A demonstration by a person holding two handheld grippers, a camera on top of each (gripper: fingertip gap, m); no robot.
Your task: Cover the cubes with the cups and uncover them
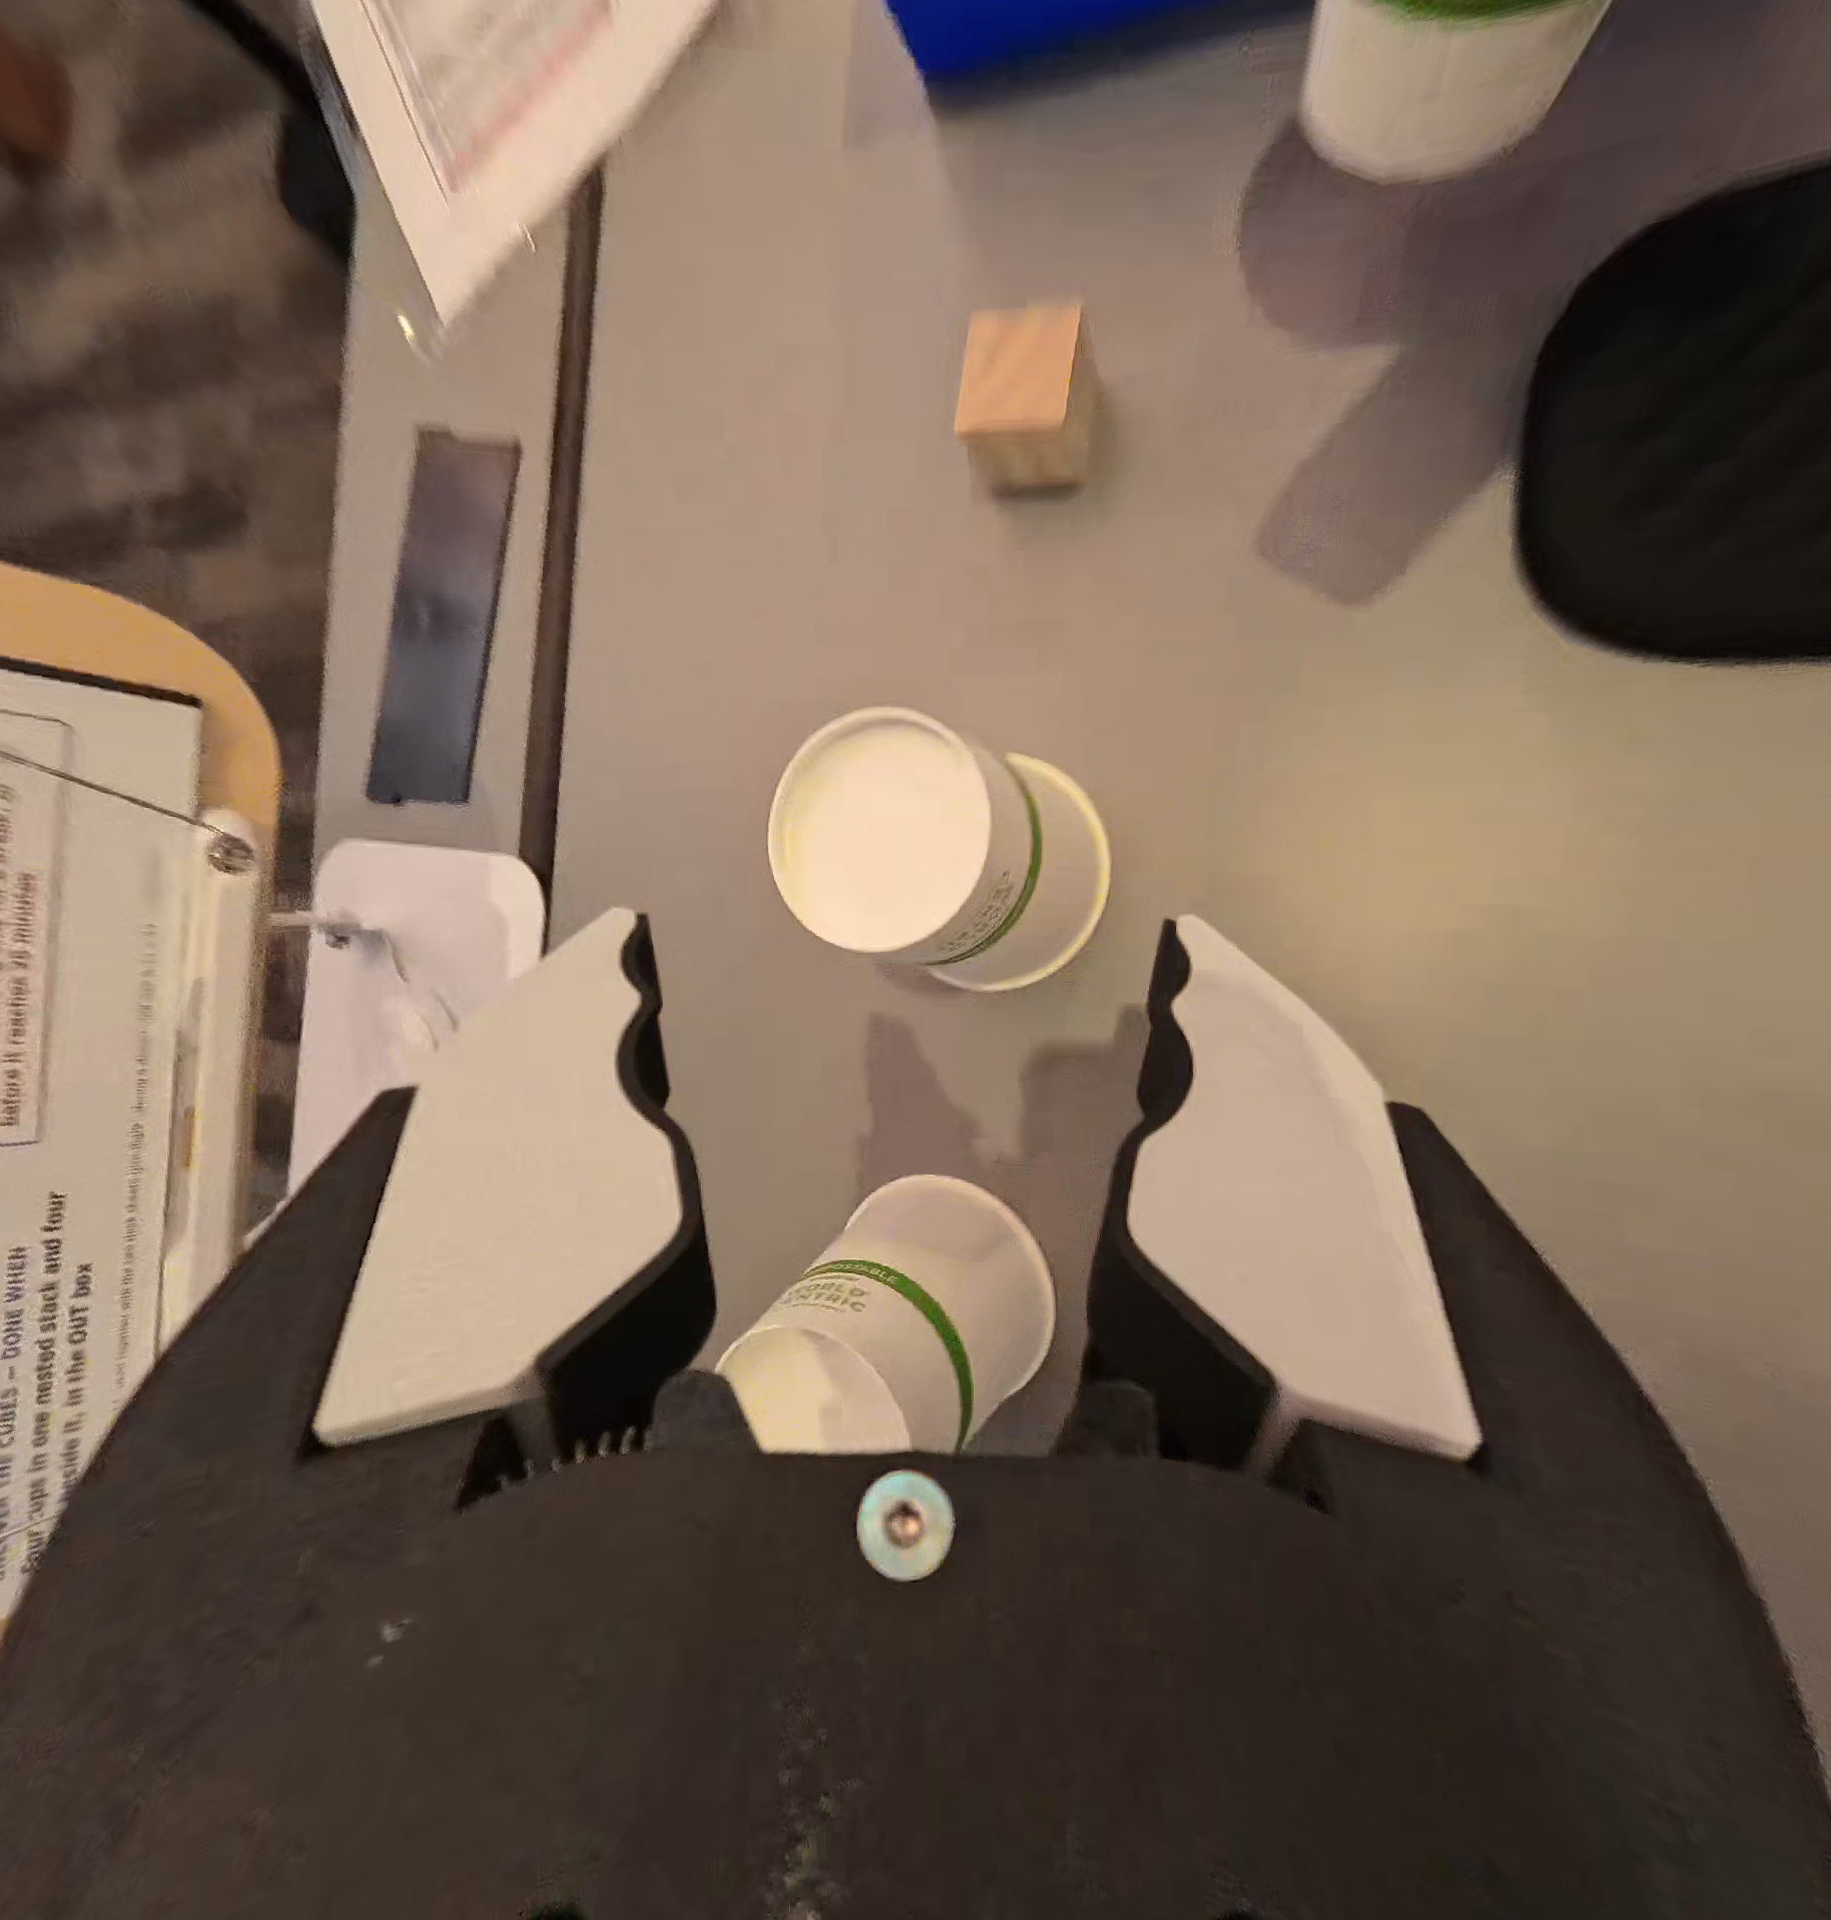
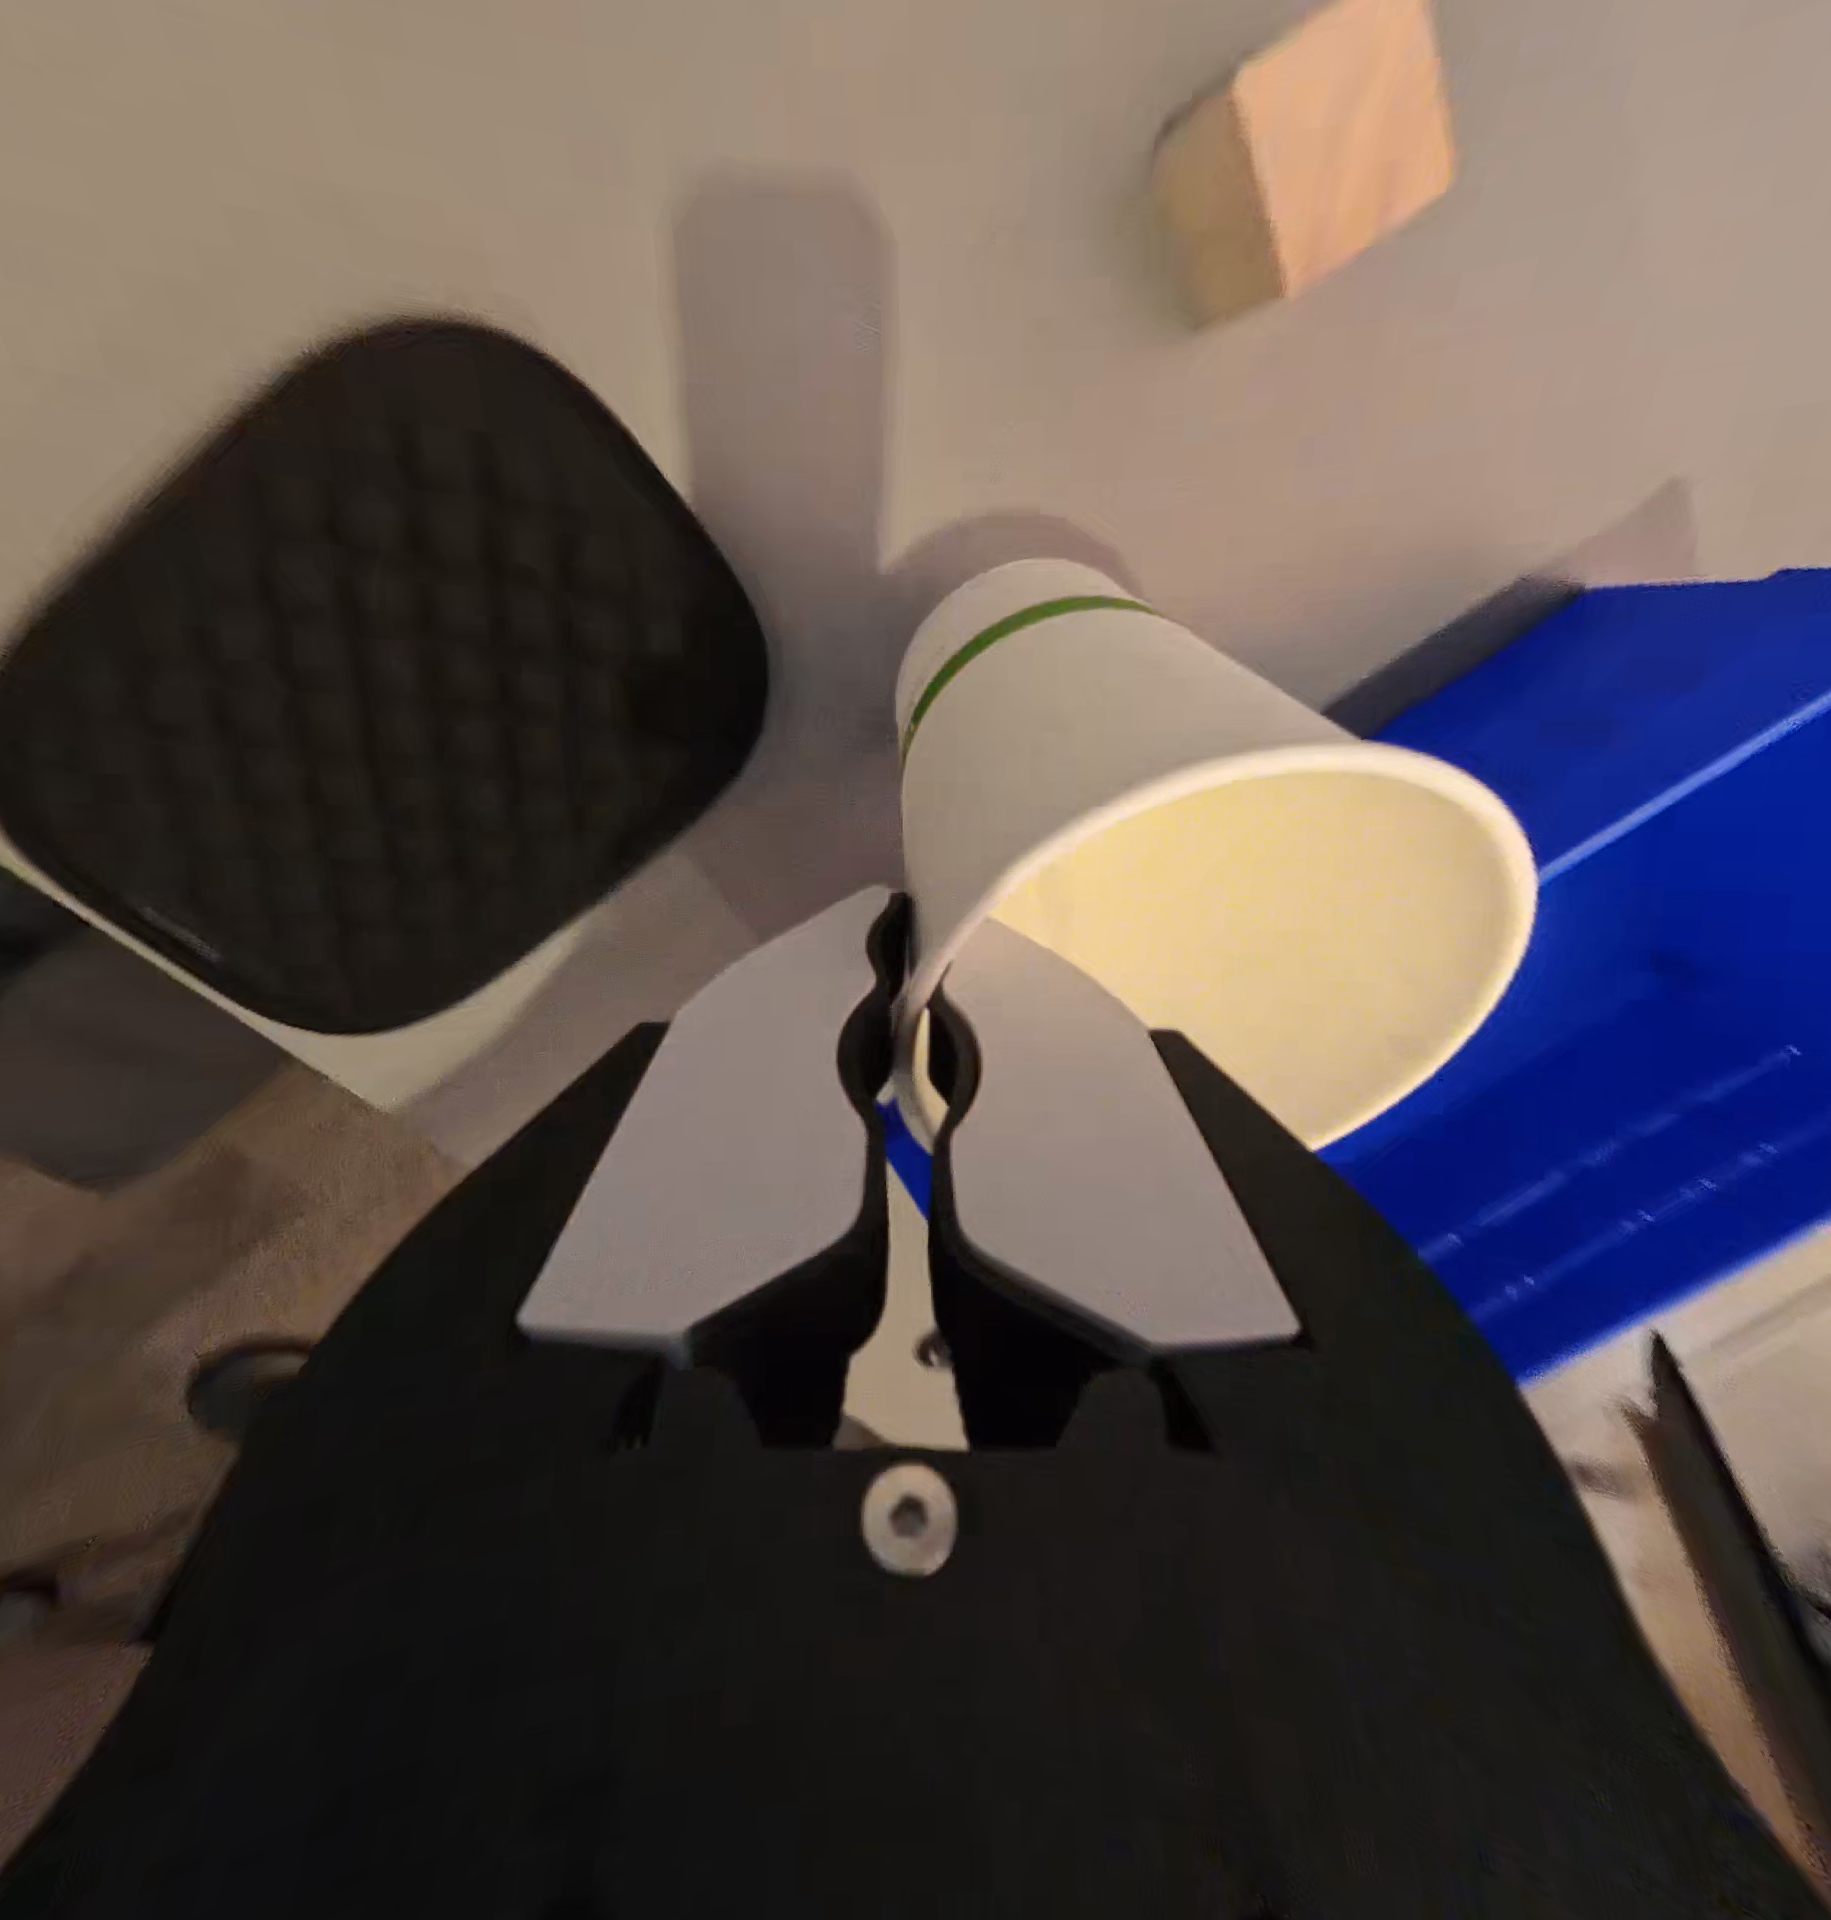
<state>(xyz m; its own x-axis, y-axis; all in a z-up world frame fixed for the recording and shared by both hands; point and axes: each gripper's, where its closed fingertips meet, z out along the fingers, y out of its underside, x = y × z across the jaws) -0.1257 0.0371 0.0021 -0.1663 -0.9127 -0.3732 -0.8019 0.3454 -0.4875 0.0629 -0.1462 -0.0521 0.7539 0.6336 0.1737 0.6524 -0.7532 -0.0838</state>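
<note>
While our left tool [image 1: 906, 956] hangs above the grey tabletop [image 1: 1358, 935] with its two white fingers [image 1: 537, 1174] spread wide and nothing between them, our right tool [image 2: 916, 956] has its fingers pressed almost together on the rim of a white paper cup with a green band [image 2: 1129, 790]. That held cup is tipped so that its pale open mouth faces the camera and its base points away toward the tabletop; one finger sits inside the rim and the other outside. In the left wrist view we see two more cups standing upside down on the tabletop: the middle cup [image 1: 932, 847] just beyond the fingertips, and the near cup [image 1: 890, 1320] low between the fingers, close to the tool's body but touched by neither finger. Farther off, a bare wooden cube [image 1: 1025, 395] rests on the tabletop, well apart from both inverted cups, with no cup over it. At the far right of that view the held cup shows again, blurred, near a black textured pad [image 1: 1711, 416]. The right wrist view shows the same pad on the left, the wooden cube at the upper right, and a blue bin [image 2: 1617, 935] behind the held cup on the right. Printed sheets [image 1: 49, 1039] lie at the left edge, off the tabletop.
</note>
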